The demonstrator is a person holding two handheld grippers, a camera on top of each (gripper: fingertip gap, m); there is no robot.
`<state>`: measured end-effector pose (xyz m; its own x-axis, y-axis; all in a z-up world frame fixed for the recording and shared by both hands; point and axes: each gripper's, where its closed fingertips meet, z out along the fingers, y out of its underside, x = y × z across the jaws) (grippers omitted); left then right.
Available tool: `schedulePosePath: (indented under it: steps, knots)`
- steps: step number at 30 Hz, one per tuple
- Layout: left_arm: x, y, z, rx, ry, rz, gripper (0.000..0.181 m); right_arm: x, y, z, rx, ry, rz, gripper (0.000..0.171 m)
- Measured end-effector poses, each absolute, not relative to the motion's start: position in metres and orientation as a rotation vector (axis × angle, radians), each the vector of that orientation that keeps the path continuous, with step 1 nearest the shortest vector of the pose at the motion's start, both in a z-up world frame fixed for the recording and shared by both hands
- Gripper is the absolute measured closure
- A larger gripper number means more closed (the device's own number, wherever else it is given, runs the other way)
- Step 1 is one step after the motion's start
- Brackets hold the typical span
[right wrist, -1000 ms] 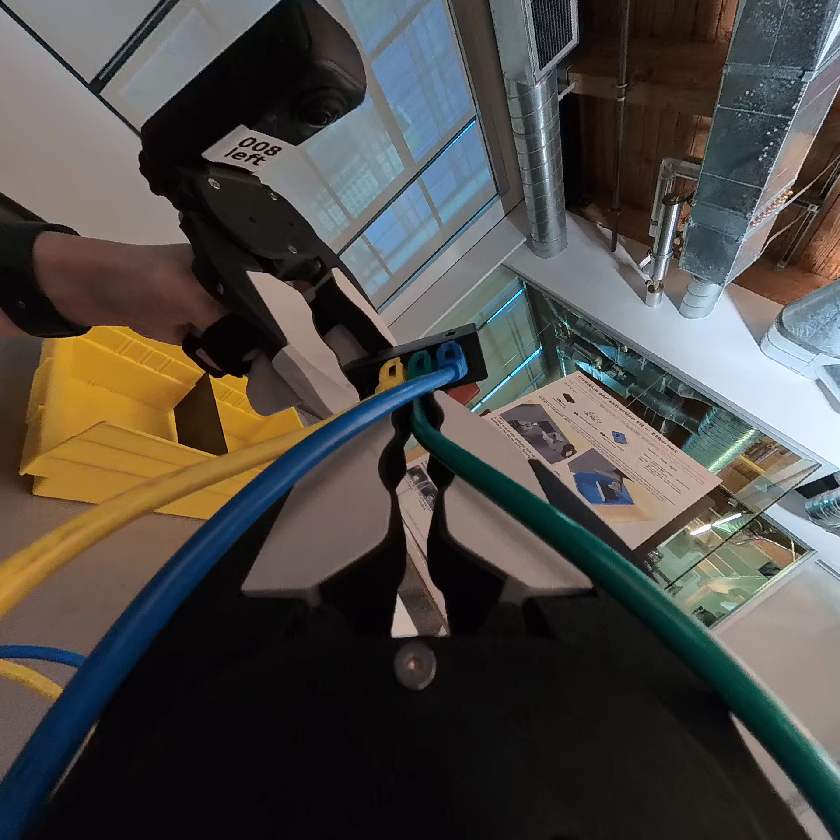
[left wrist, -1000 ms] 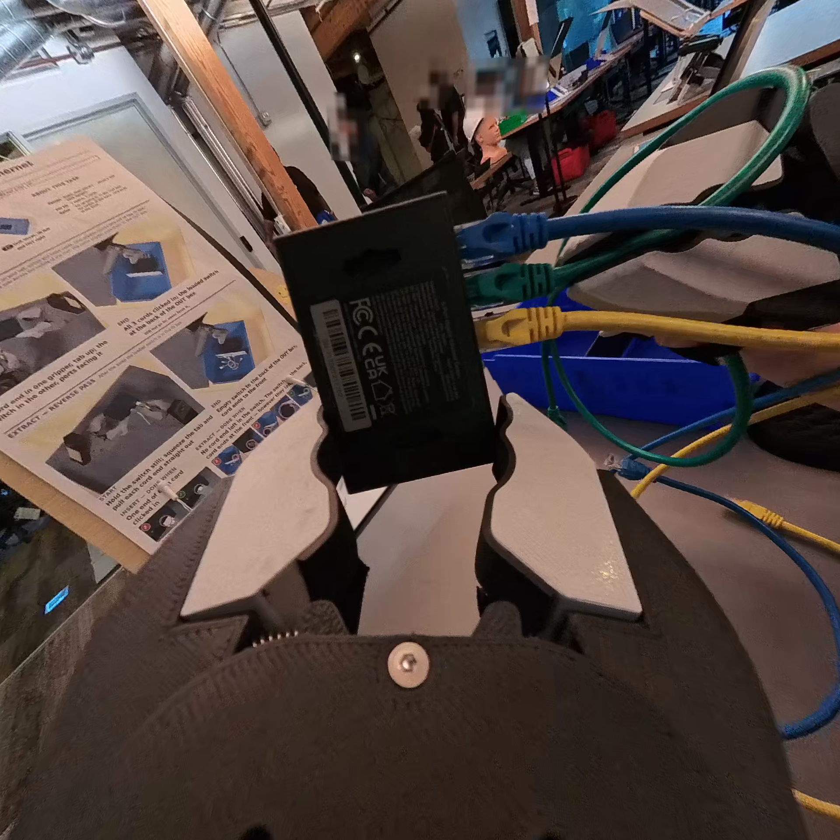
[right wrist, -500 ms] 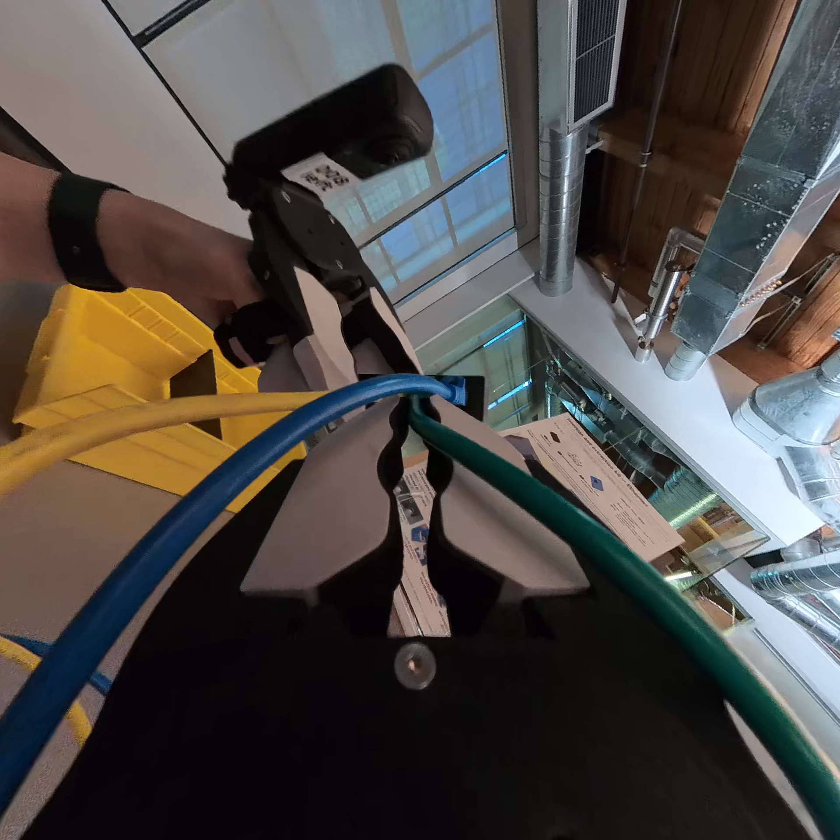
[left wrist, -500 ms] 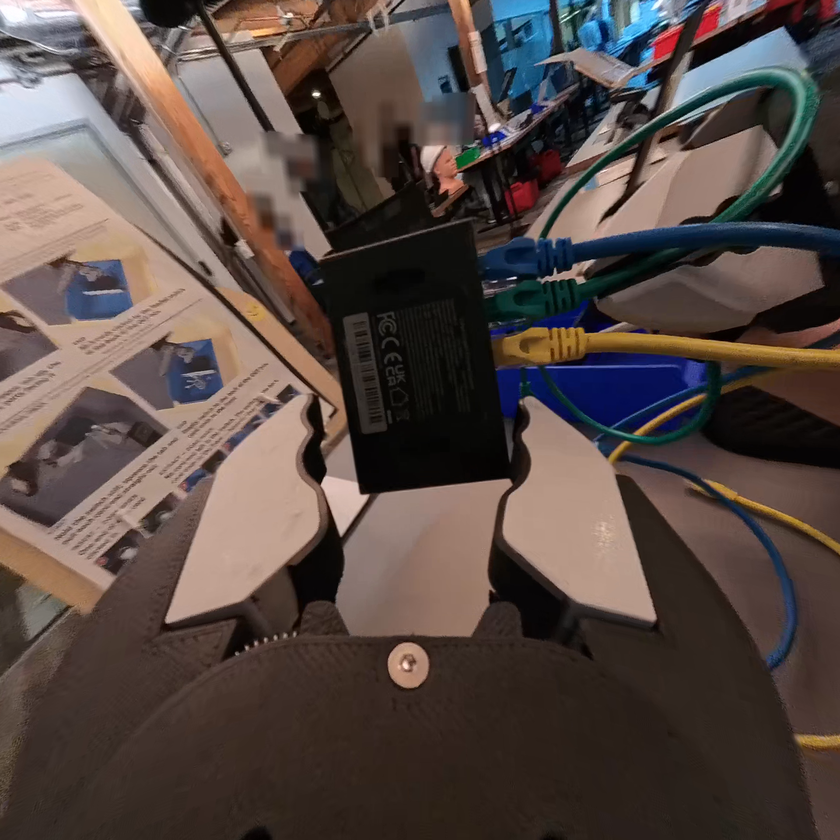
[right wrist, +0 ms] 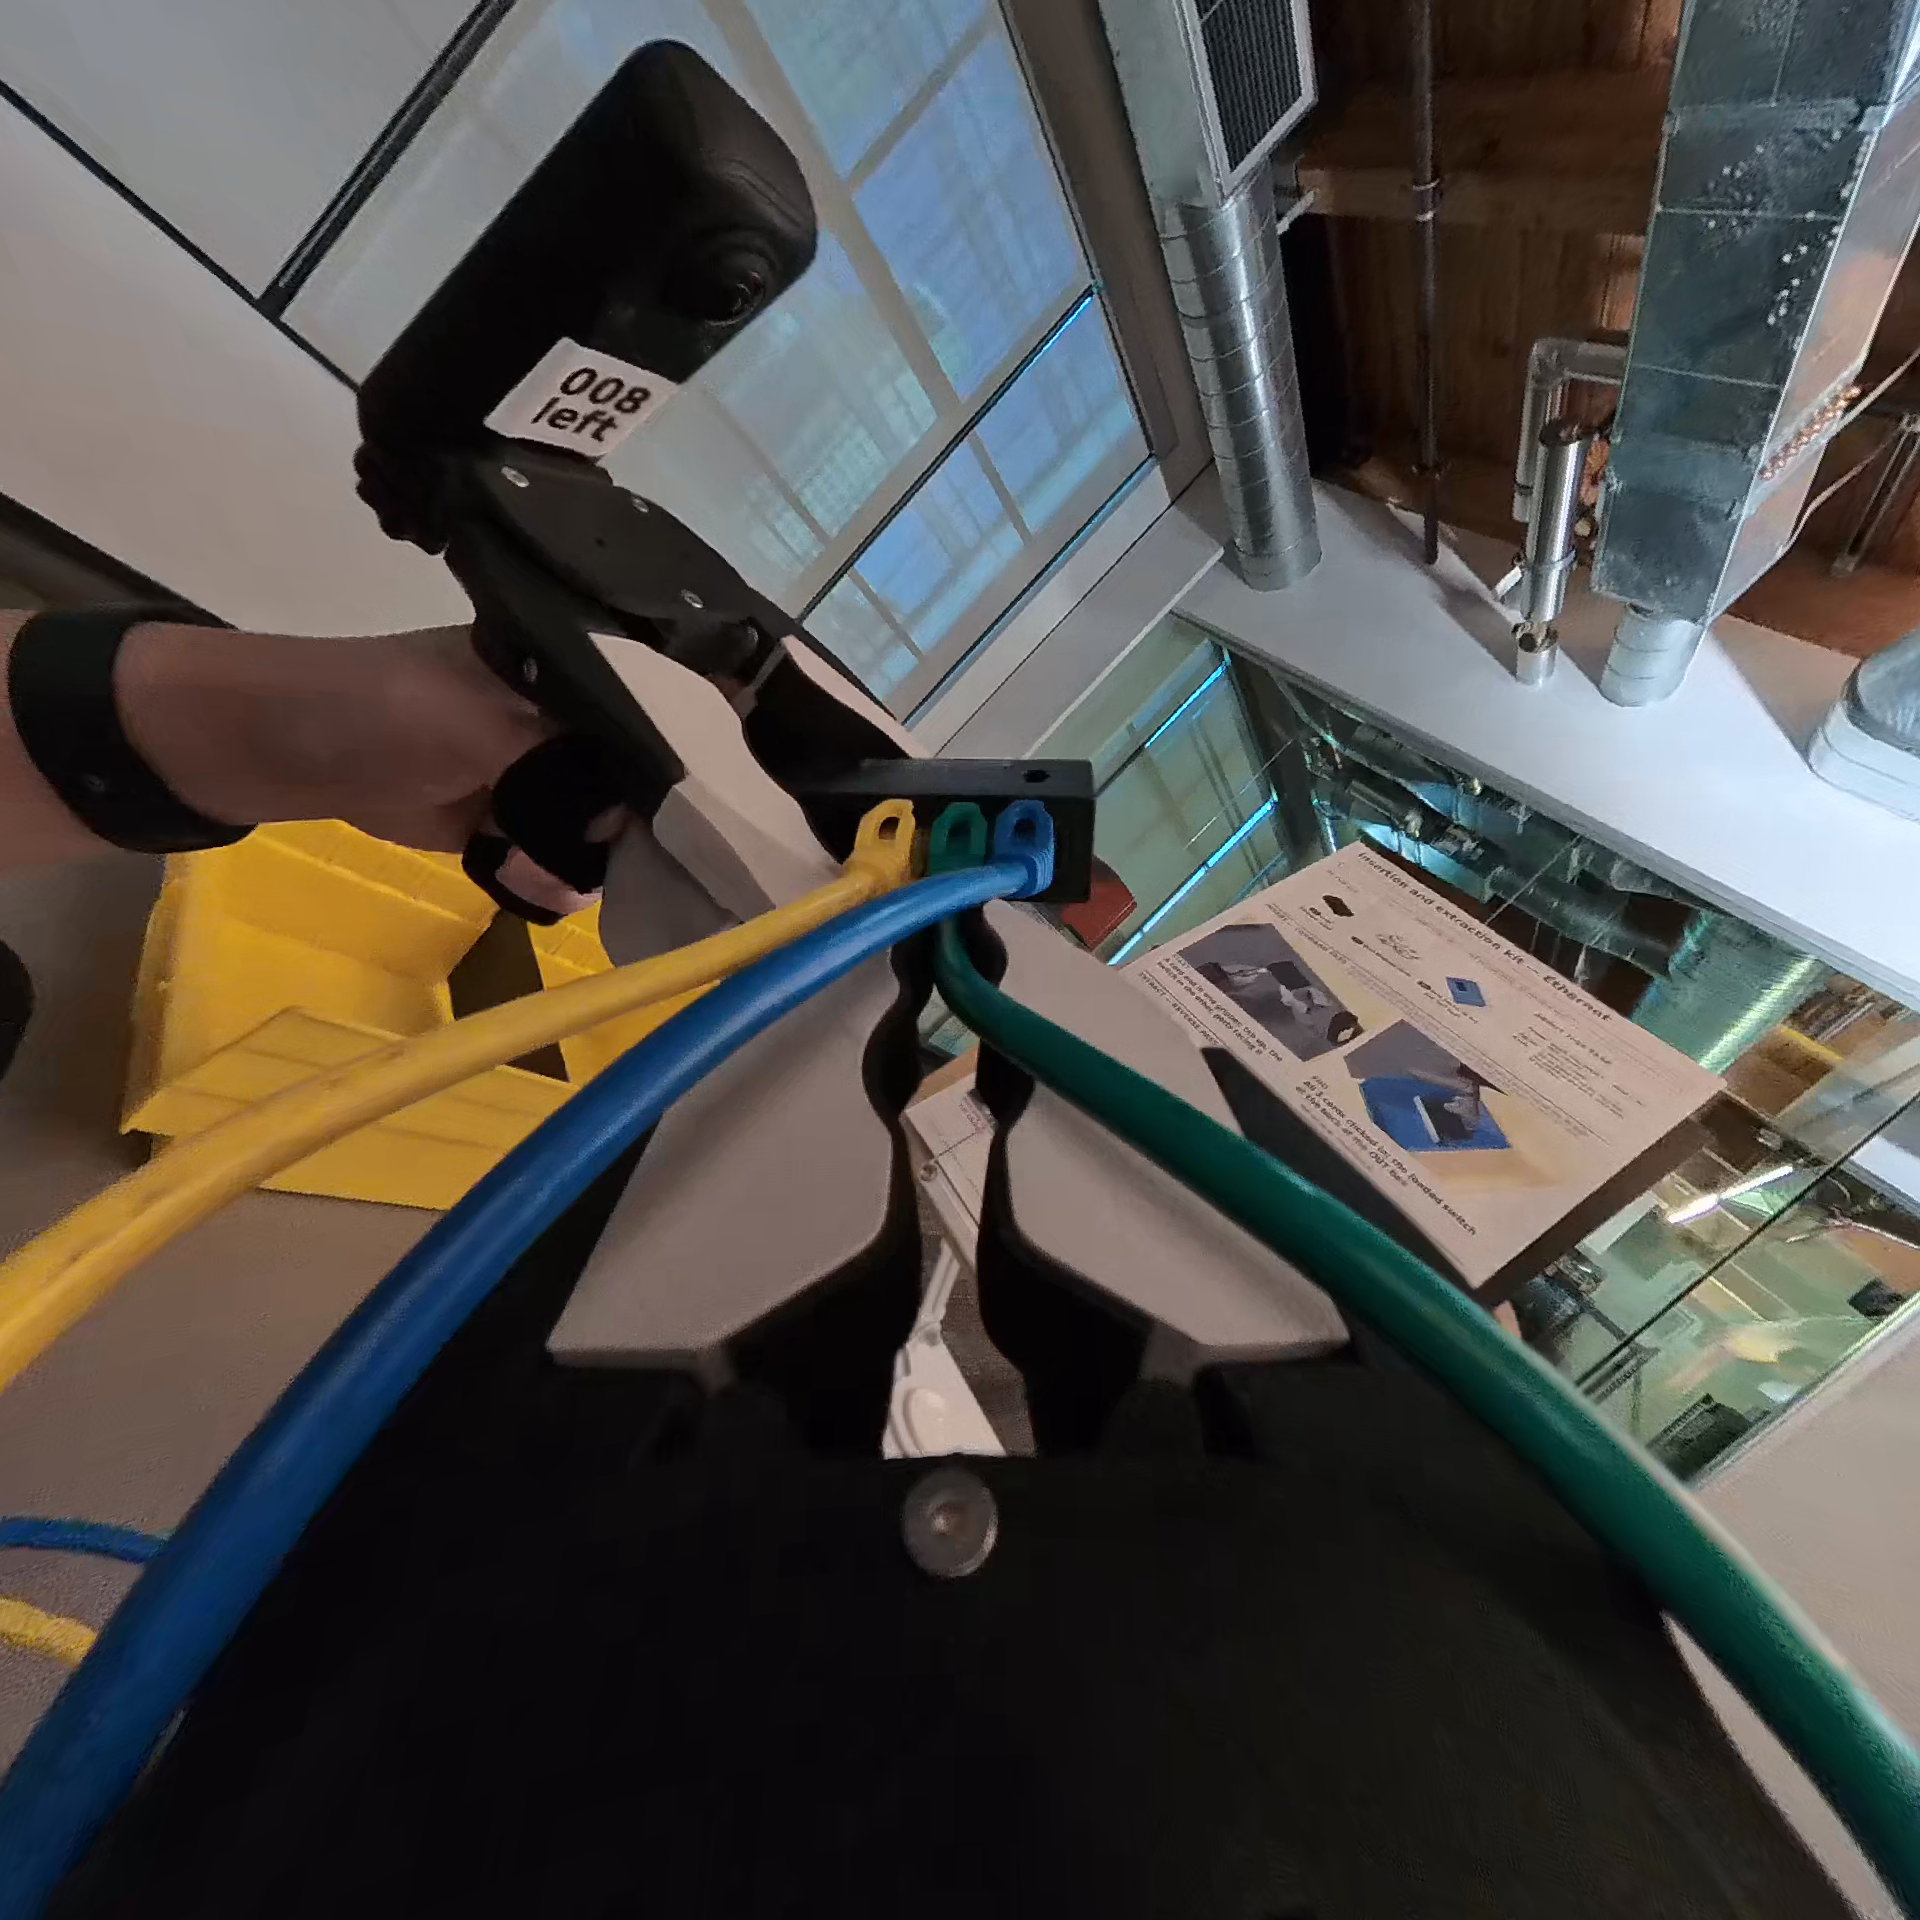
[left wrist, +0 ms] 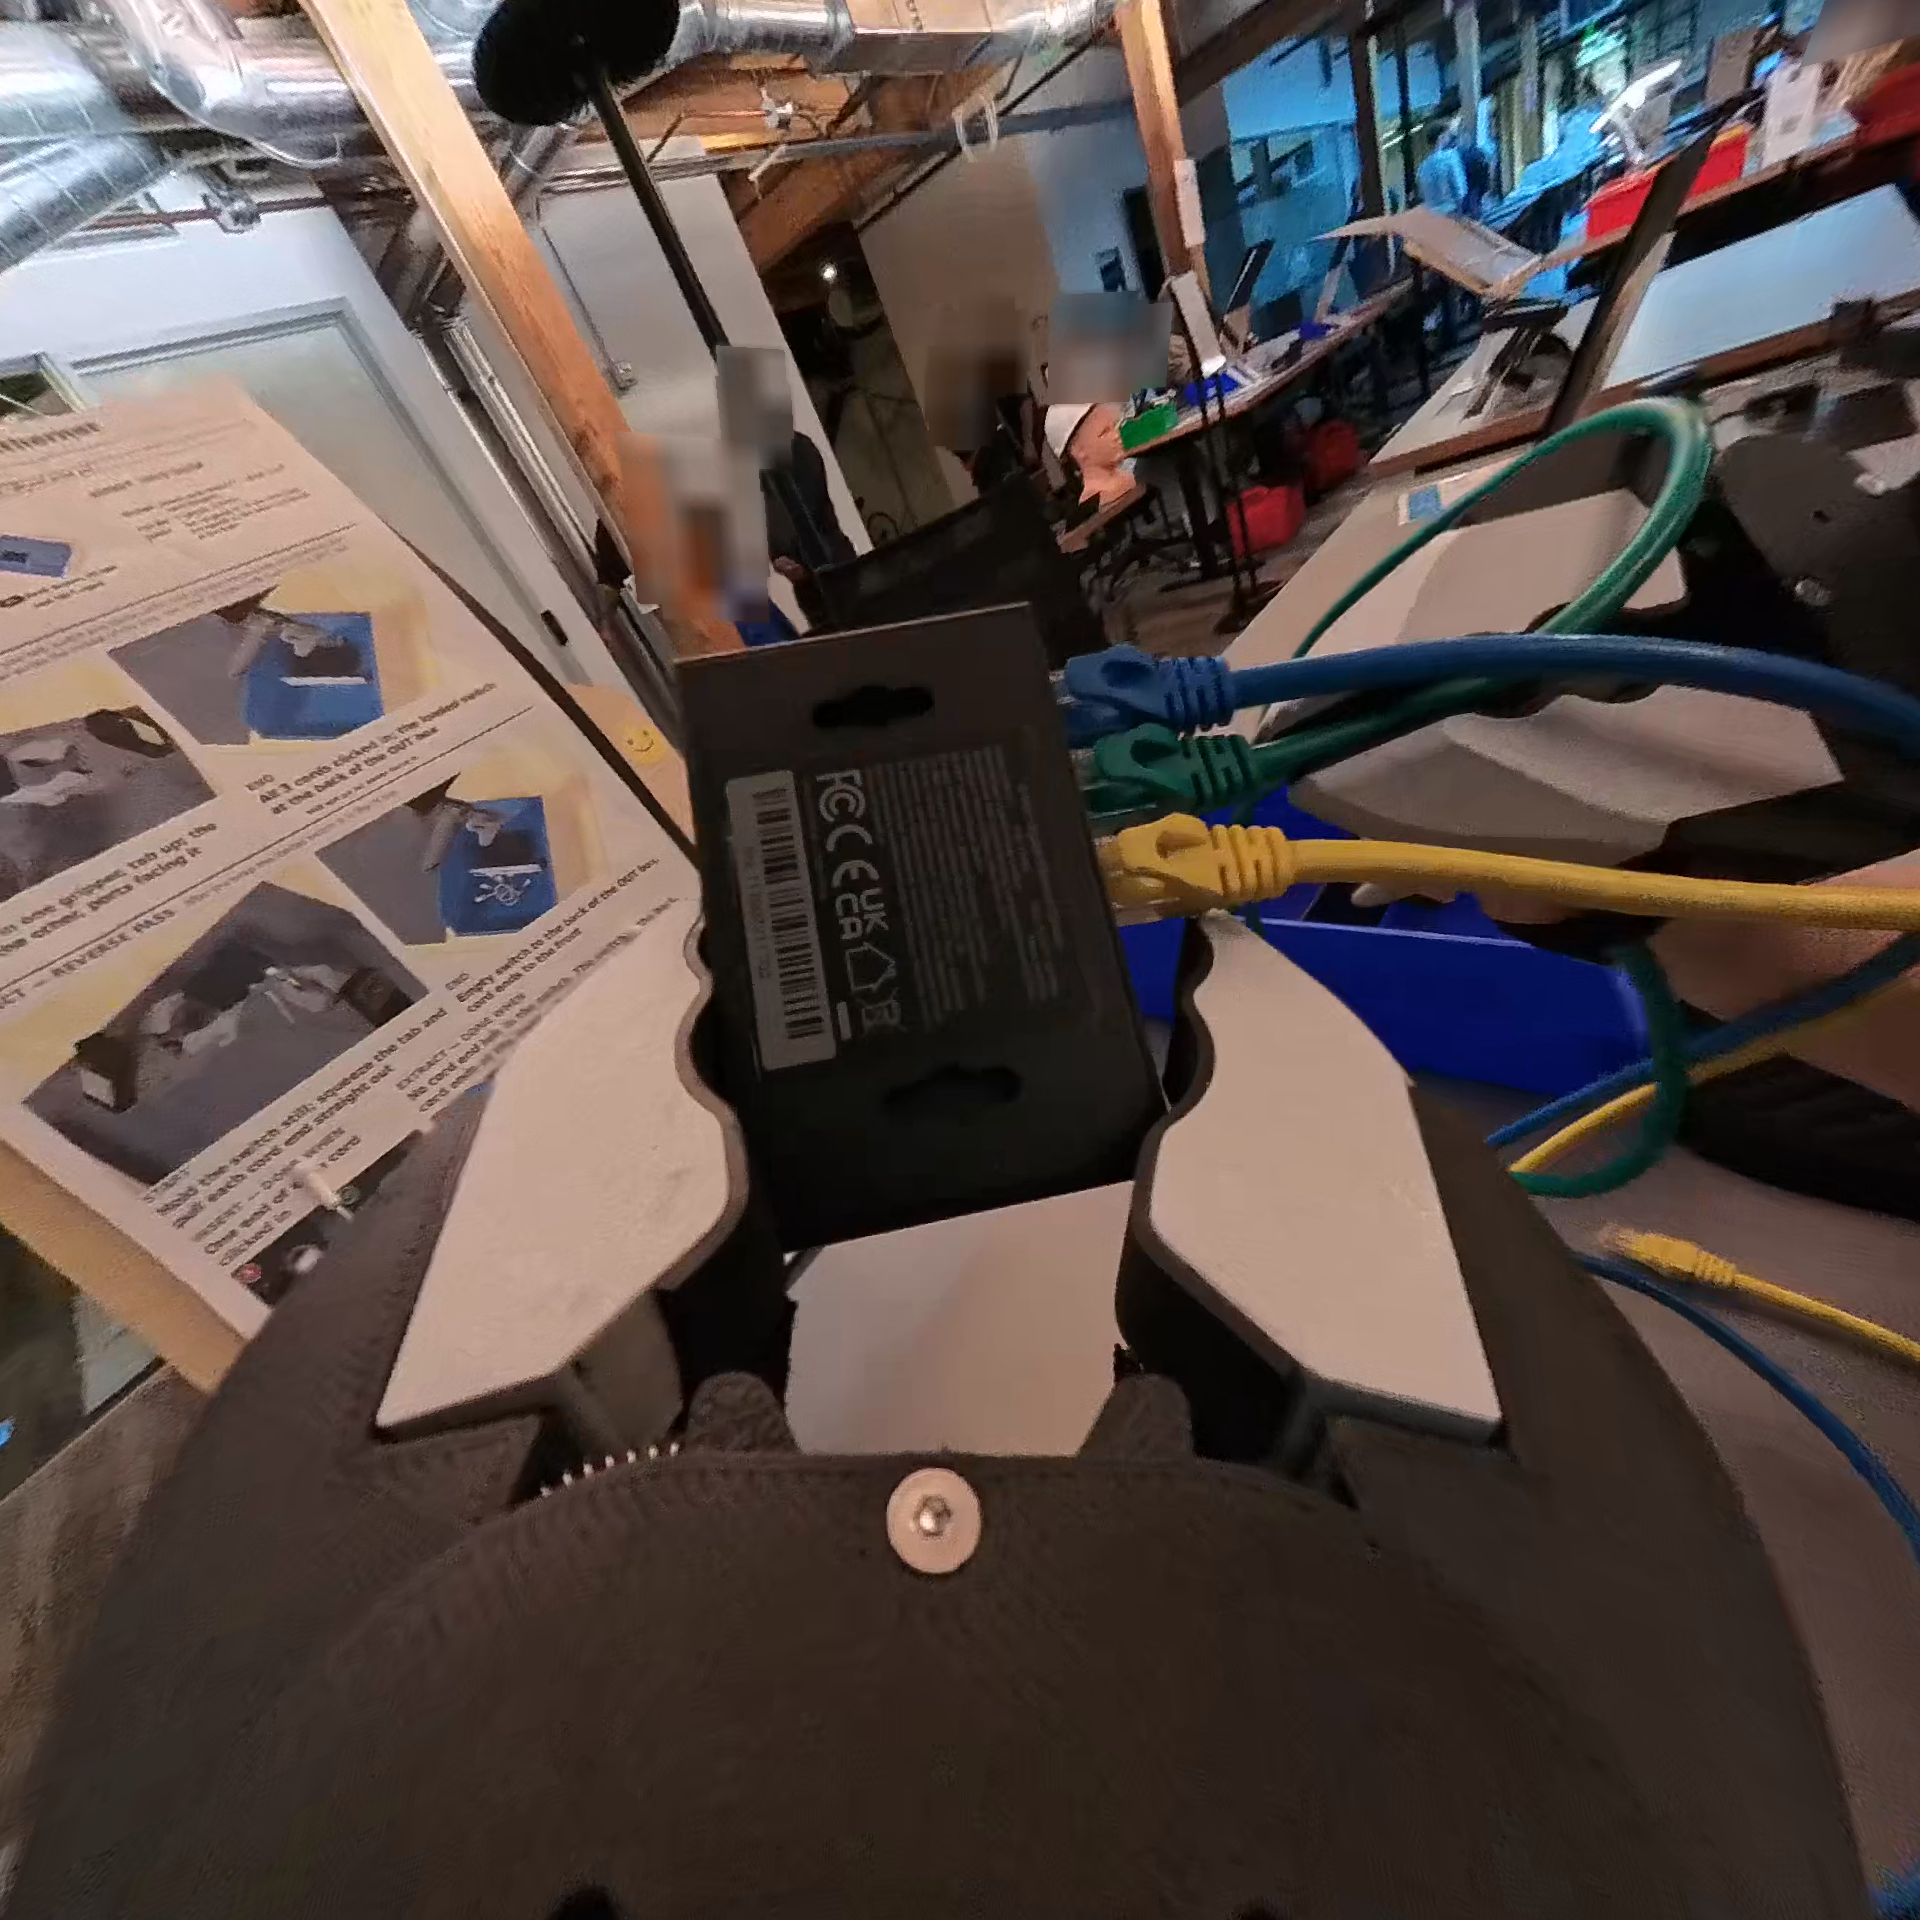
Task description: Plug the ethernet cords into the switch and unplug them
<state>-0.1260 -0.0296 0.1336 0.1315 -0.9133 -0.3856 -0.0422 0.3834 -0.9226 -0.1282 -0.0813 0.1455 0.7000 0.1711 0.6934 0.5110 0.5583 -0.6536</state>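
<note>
My left gripper (left wrist: 940, 935) is shut on the black switch (left wrist: 914, 914) and holds it in the air, its labelled underside facing the camera. The blue plug (left wrist: 1132, 691), green plug (left wrist: 1164, 769) and yellow plug (left wrist: 1184, 868) sit in ports on its right side. In the right wrist view the switch (right wrist: 966, 790) shows its port face with all three plugs in. My right gripper (right wrist: 948, 961) is just in front of it, its fingers closed on the green cord (right wrist: 1247, 1174) a little behind the plug. The blue cord (right wrist: 520, 1174) and yellow cord (right wrist: 416, 1060) run over its left finger.
A blue bin (left wrist: 1455, 987) stands behind the switch and a yellow bin (right wrist: 312, 987) stands under the left gripper. An instruction sheet (left wrist: 260, 831) leans at the left. Loose cord ends (left wrist: 1662, 1262) lie on the grey table (left wrist: 1766, 1455). A person's hand (right wrist: 312, 727) holds the left gripper.
The switch has tilted and moved nearer, so its port face with all three plugs shows again in the right wrist view. Both grippers keep their hold and the three cords stay plugged in.
</note>
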Motion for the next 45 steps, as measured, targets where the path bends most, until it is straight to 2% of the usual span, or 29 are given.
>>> schedulePosePath:
  steps: [14,18,30,34,40,43,45]
  knots:
    - [-0.126,-0.029,0.129,-1.0,1.286,-0.762,0.097,-0.128,-0.082,0.143,-0.972,-0.768,-0.158,0.165]
    - [-0.123,-0.027,0.126,-1.015,1.28,-0.774,0.102,-0.126,-0.079,0.142,-0.982,-0.771,-0.166,0.164]
    - [-0.13,-0.018,0.135,-1.042,1.311,-0.68,0.102,-0.124,-0.071,0.138,-1.022,-0.786,-0.107,0.164]
    - [-0.152,-0.001,0.15,-1.03,1.232,-0.639,0.102,-0.102,-0.07,0.144,-1.002,-0.746,-0.225,0.169]
    - [-0.178,0.018,0.165,-1.02,1.15,-0.591,0.102,-0.041,-0.055,0.138,-1.236,-0.624,-0.157,0.17]
    - [-0.178,0.025,0.163,-1.033,1.14,-0.565,0.104,-0.027,-0.057,0.132,-1.327,-0.599,0.03,0.16]
    - [-0.176,0.029,0.161,-1.043,1.129,-0.552,0.102,-0.026,-0.063,0.131,-1.354,-0.619,0.128,0.148]
